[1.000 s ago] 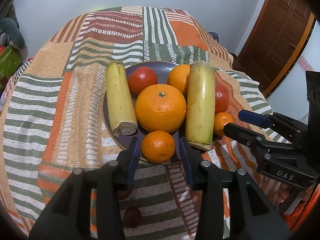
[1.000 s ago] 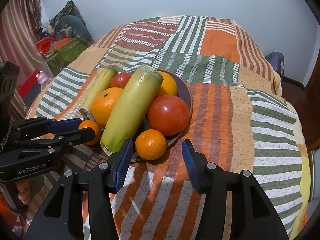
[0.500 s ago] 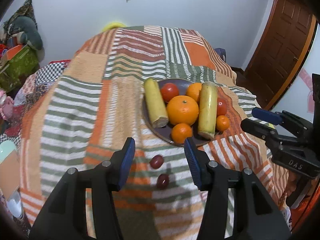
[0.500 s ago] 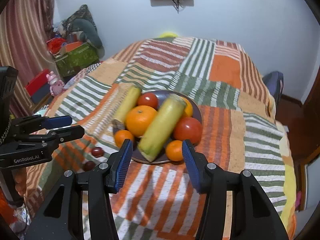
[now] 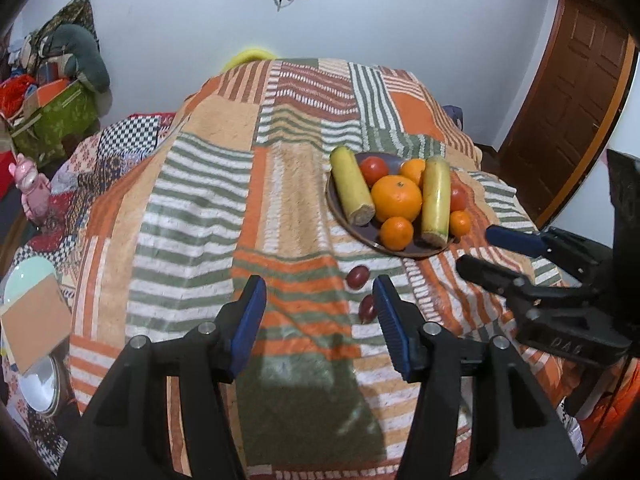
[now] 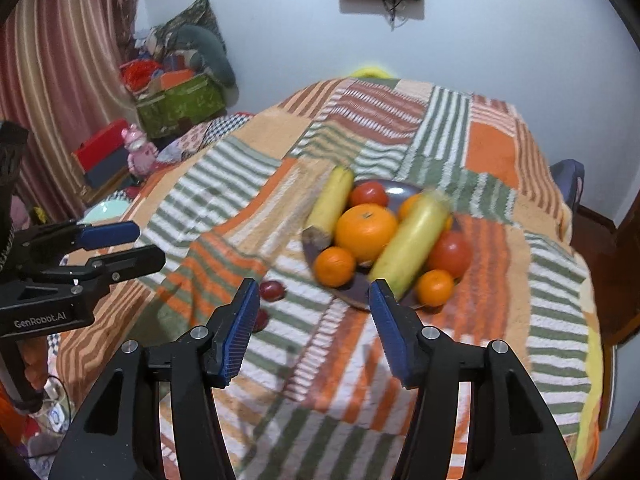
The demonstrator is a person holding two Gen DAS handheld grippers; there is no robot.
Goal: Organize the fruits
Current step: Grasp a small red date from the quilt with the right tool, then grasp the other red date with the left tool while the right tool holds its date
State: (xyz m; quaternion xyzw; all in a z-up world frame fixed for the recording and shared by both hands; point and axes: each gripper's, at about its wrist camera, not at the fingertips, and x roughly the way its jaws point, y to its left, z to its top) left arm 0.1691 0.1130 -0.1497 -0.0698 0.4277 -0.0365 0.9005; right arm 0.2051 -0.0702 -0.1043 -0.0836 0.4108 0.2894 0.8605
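Observation:
A dark plate (image 5: 335, 209) on the striped blanket holds two yellow-green bananas (image 5: 351, 191), a large orange (image 5: 396, 197), small oranges (image 5: 396, 233) and red tomatoes (image 5: 373, 170). Two small dark red fruits (image 5: 357, 277) lie on the blanket in front of the plate. My left gripper (image 5: 319, 322) is open and empty, held above the blanket well short of the plate. My right gripper (image 6: 313, 322) is open and empty, also back from the plate (image 6: 400, 190). Each gripper shows in the other's view: right (image 5: 496, 252), left (image 6: 132, 246).
The blanket covers a bed (image 5: 208, 216). A green box (image 6: 180, 110) and toys stand on the floor at the left. A wooden door (image 5: 572, 92) is at the right. A bowl and board (image 5: 32, 312) lie low at the left.
Both grippers have pulled back and up from the plate; the fruit now looks smaller and farther. The two small red fruits have come into full view. Both stay open.

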